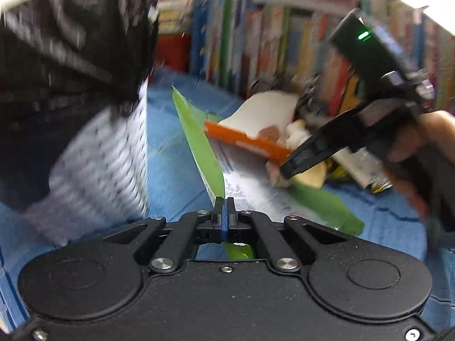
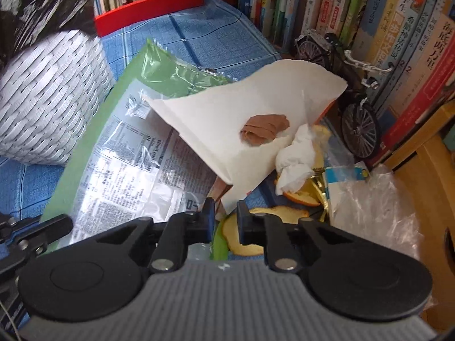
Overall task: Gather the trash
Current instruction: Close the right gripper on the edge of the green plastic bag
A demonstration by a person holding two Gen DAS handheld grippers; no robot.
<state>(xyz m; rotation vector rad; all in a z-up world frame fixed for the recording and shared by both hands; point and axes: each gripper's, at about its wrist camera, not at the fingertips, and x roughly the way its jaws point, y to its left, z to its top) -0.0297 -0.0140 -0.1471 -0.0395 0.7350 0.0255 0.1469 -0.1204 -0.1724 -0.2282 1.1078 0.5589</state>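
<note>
A green plastic bag [image 1: 199,136] with a printed panel [image 2: 128,170] lies on the blue cloth. My left gripper [image 1: 224,202] is shut on its near edge. A white packet with an orange edge [image 2: 256,108] tilts above the bag, with a brown scrap [image 2: 264,130] on it. My right gripper [image 2: 226,211] has closed to a narrow gap around the packet's lower corner. In the left wrist view the right gripper [image 1: 290,167], held by a hand, meets that orange edge. A white woven bin [image 2: 51,99] with a black liner [image 1: 71,42] stands to the left.
Orange peel [image 2: 295,196], a crumpled tissue [image 2: 295,156], a gold wrapper, a blue-white carton [image 2: 341,179] and a clear plastic bag [image 2: 375,216] lie at right. A model bicycle [image 2: 349,91] stands before a row of books [image 2: 398,28]. A red box [image 2: 148,11] sits at the back.
</note>
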